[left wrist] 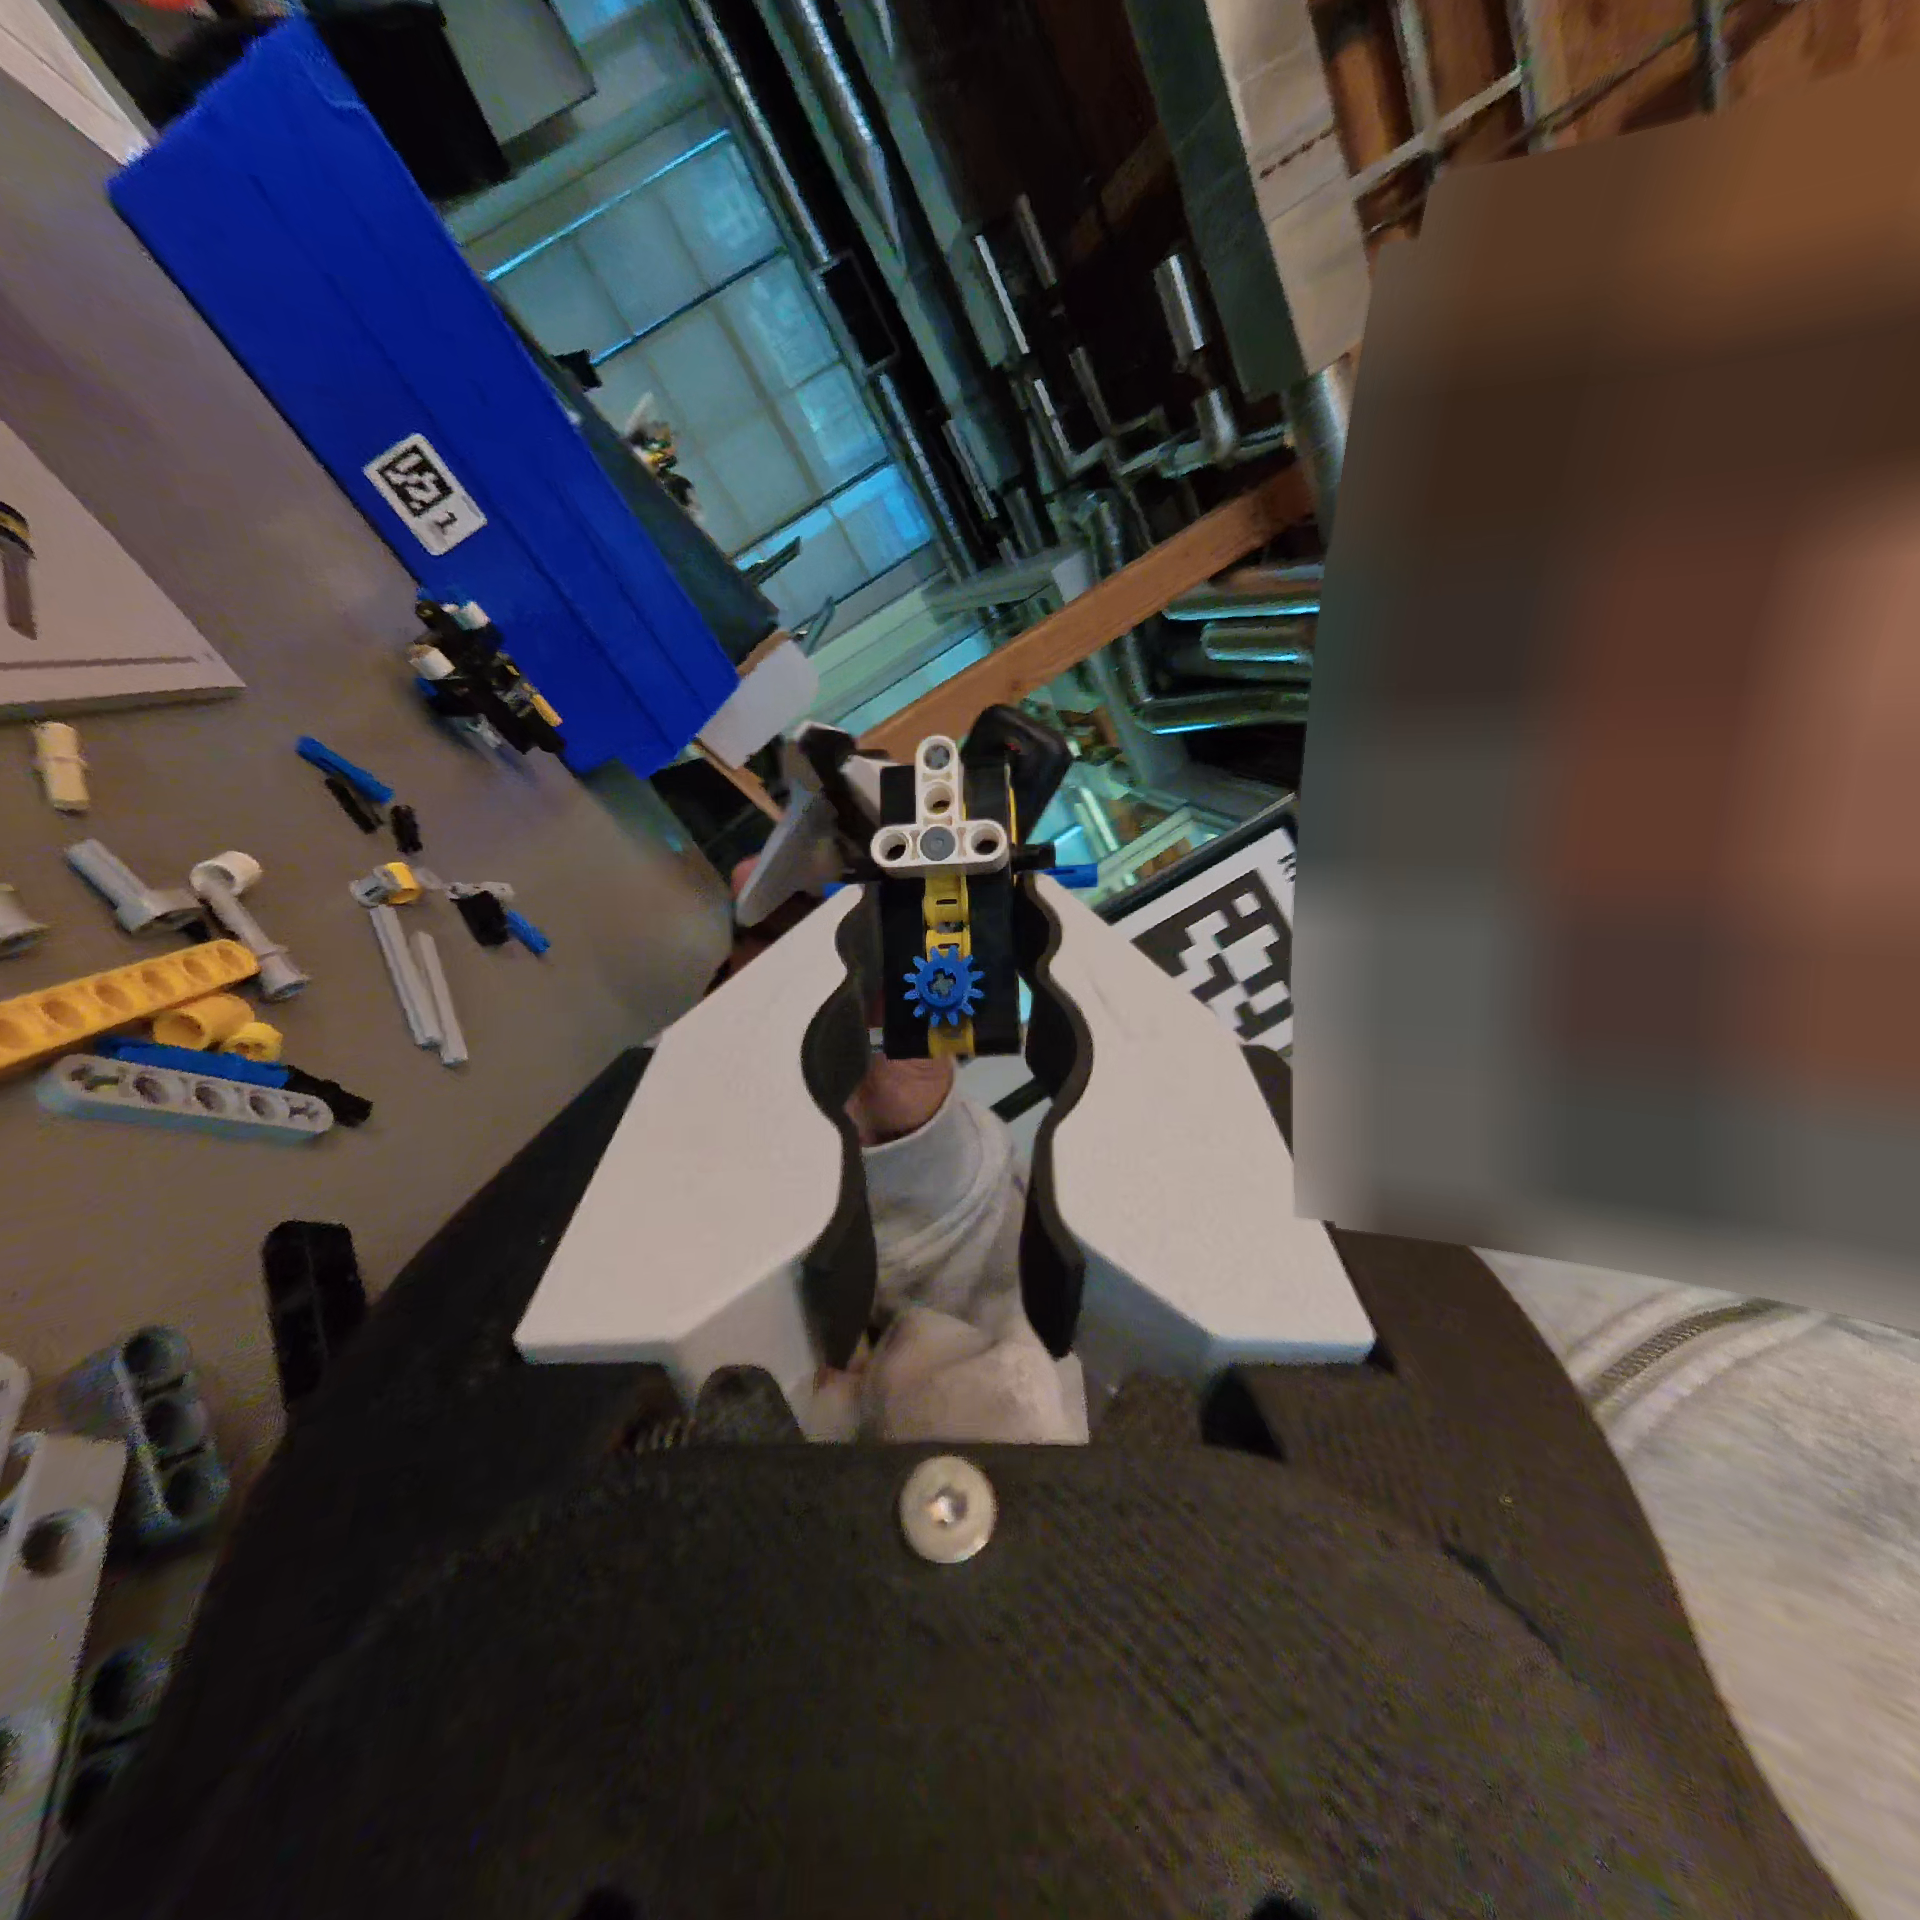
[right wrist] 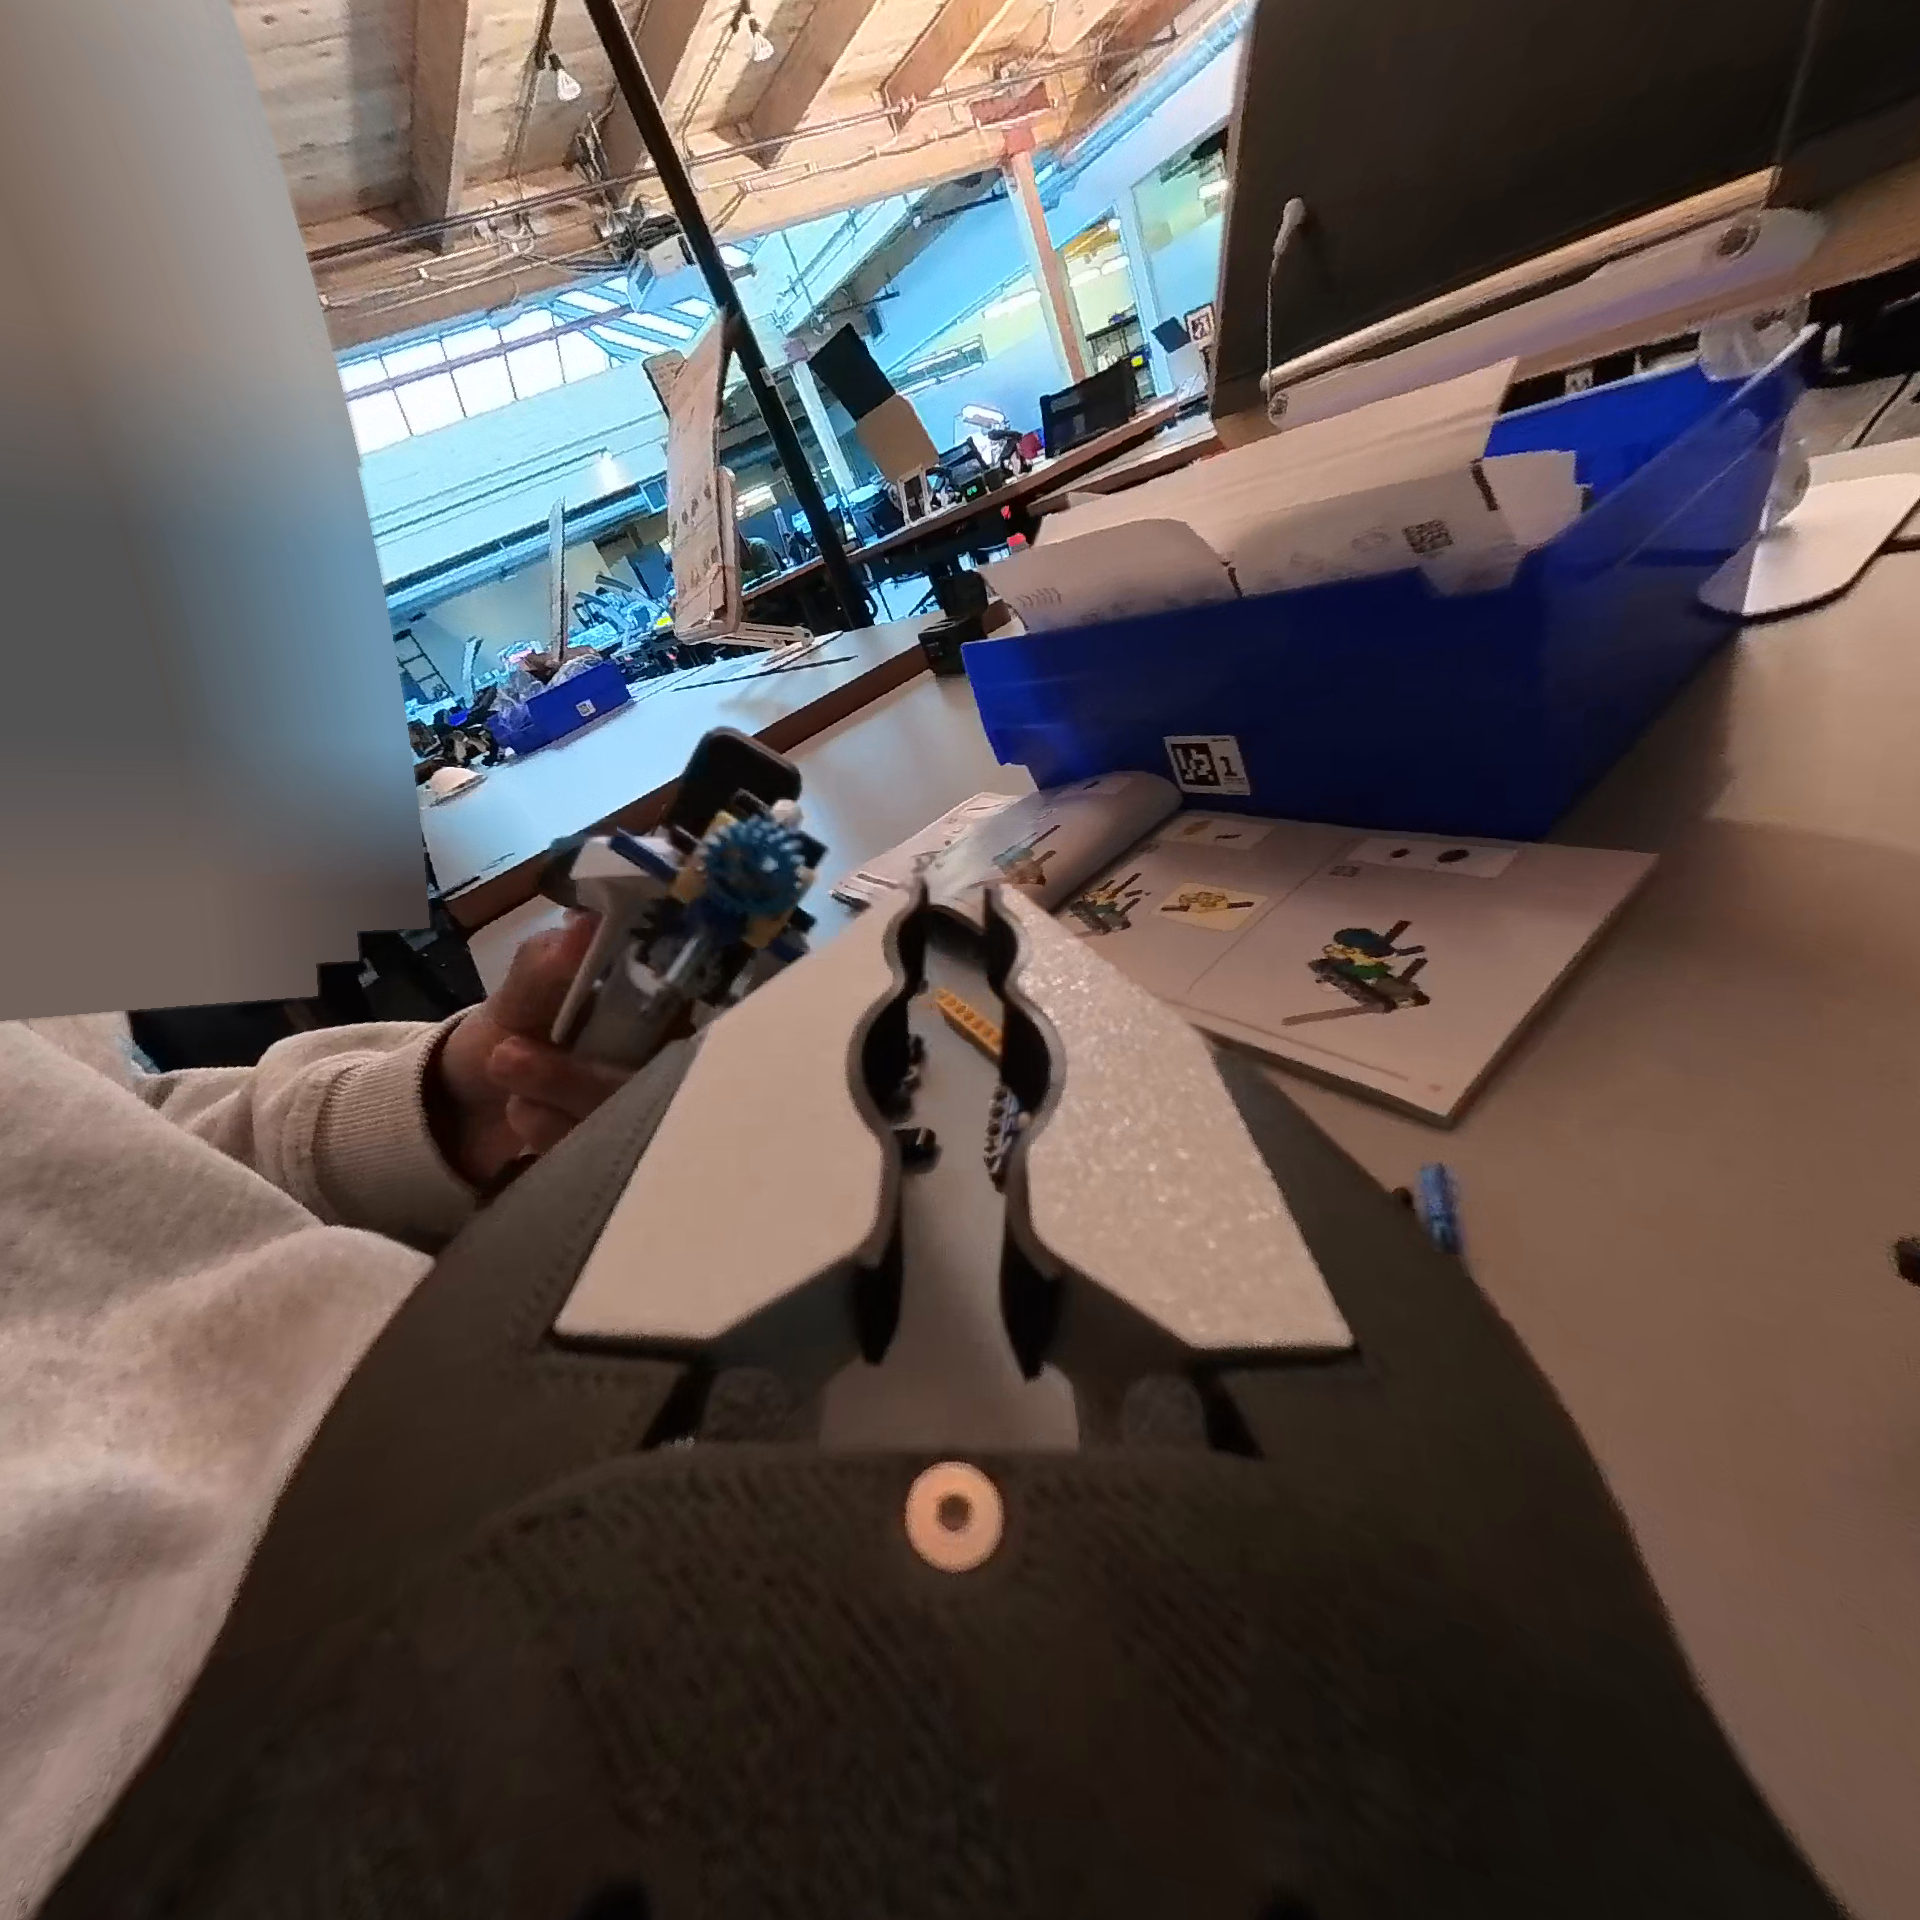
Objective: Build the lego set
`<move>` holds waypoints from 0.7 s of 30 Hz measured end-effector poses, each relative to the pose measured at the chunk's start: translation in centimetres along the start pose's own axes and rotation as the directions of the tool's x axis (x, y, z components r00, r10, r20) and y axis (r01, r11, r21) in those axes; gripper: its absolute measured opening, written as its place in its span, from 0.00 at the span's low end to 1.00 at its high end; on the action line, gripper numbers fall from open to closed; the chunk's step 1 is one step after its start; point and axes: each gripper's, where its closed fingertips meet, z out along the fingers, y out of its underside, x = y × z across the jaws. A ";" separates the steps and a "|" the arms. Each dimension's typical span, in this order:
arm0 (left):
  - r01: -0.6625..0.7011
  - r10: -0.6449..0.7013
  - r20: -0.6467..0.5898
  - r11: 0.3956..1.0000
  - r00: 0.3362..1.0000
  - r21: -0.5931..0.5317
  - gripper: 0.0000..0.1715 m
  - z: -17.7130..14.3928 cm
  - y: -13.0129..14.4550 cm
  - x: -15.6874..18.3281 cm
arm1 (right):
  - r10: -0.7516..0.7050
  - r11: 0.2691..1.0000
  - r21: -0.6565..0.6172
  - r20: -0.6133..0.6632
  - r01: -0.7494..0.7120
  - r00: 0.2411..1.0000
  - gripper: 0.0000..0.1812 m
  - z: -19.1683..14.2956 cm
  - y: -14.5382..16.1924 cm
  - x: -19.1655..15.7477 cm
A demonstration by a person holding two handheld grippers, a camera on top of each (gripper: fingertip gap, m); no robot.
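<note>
The blue bin (right wrist: pixel 1382 717) anchors the table (right wrist: pixel 1714 1143): the open manual (right wrist: pixel 1299 966) lies just in front of it, and loose parts (left wrist: pixel 187 997) are scattered nearby. The left gripper (left wrist: pixel 940 935) pinches the model (left wrist: pixel 945 914), a black-and-yellow assembly held off the table and well apart from the bin. To do this step well, hold that grip firm and bring the next part in squarely. The right gripper (right wrist: pixel 954 925) is nearly pressed together and holds nothing. Only the left view shows the blue gear (left wrist: pixel 942 985) face-on; only the right view shows the manual's pages.
</note>
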 end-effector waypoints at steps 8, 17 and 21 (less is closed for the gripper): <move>-0.074 0.076 0.121 0.997 0.990 -0.023 0.13 -0.1 0.2 -1.2 | -0.455 0.890 0.050 0.043 0.453 0.890 0.33 -0.5 -0.9 -3.8; -0.140 0.150 0.162 0.988 0.975 -0.073 0.13 0.6 1.3 -1.2 | -0.633 0.770 -0.064 0.043 0.635 0.773 0.29 0.9 1.7 -5.3; -0.144 0.155 0.147 0.986 0.977 -0.085 0.13 0.8 1.7 -0.9 | -0.620 0.780 -0.074 0.048 0.621 0.783 0.25 0.9 1.9 -5.1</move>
